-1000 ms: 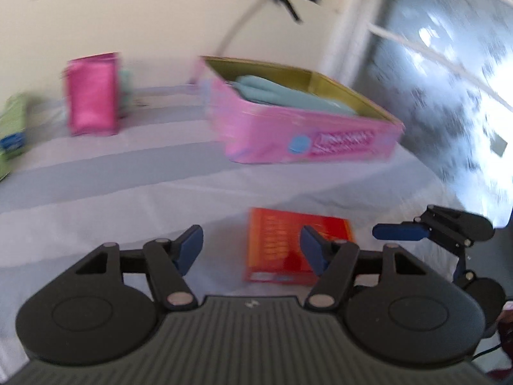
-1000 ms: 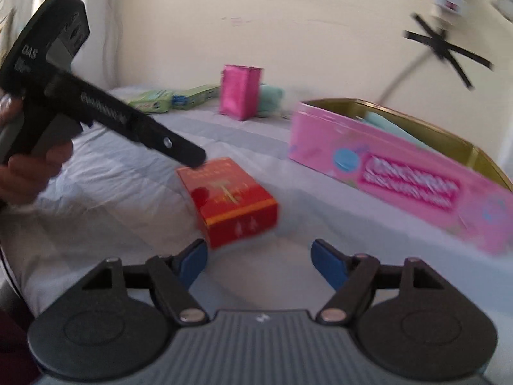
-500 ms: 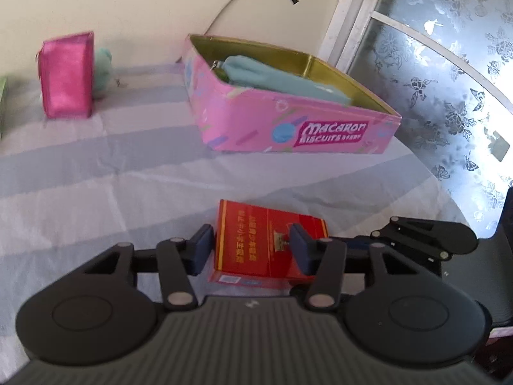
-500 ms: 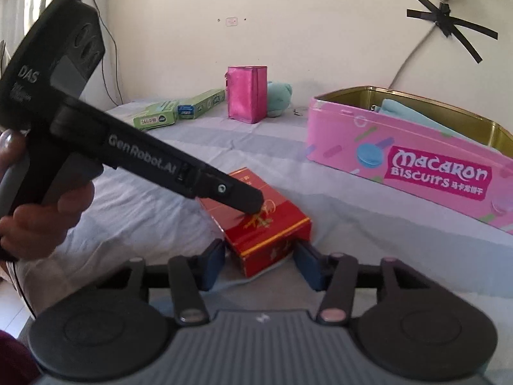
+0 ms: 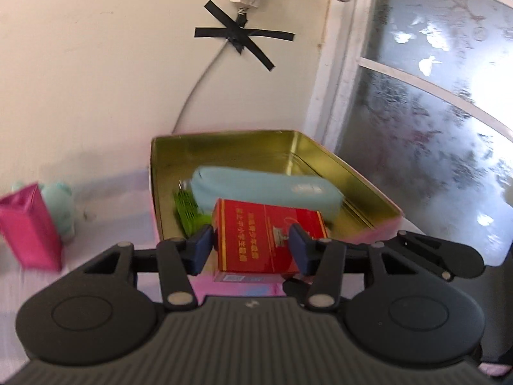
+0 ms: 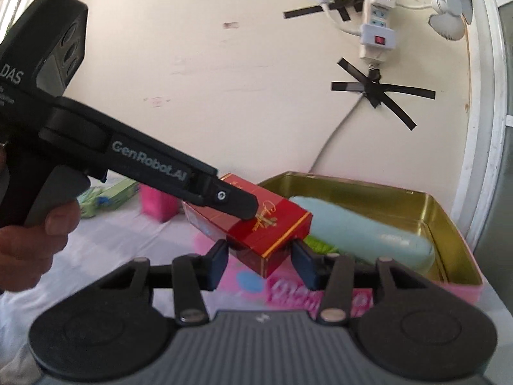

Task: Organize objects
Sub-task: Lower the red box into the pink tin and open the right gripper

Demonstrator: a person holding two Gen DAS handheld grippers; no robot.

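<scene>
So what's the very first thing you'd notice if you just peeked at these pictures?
Probably the bright red box, held up in the air by both the left gripper and the right gripper at once. Right behind it sits a big pink tin with a shiny gold inside, and a light blue pouch lies in it. On the wall above, a cable is stuck down with black tape in a cross.

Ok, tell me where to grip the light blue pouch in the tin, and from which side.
Take the light blue pouch across its narrow width near the middle, coming from above. It lies flat and long inside the pink tin, whose walls block a sideways approach. Both tongs, left and right, are shut on the red box, so one must let go first.
</scene>
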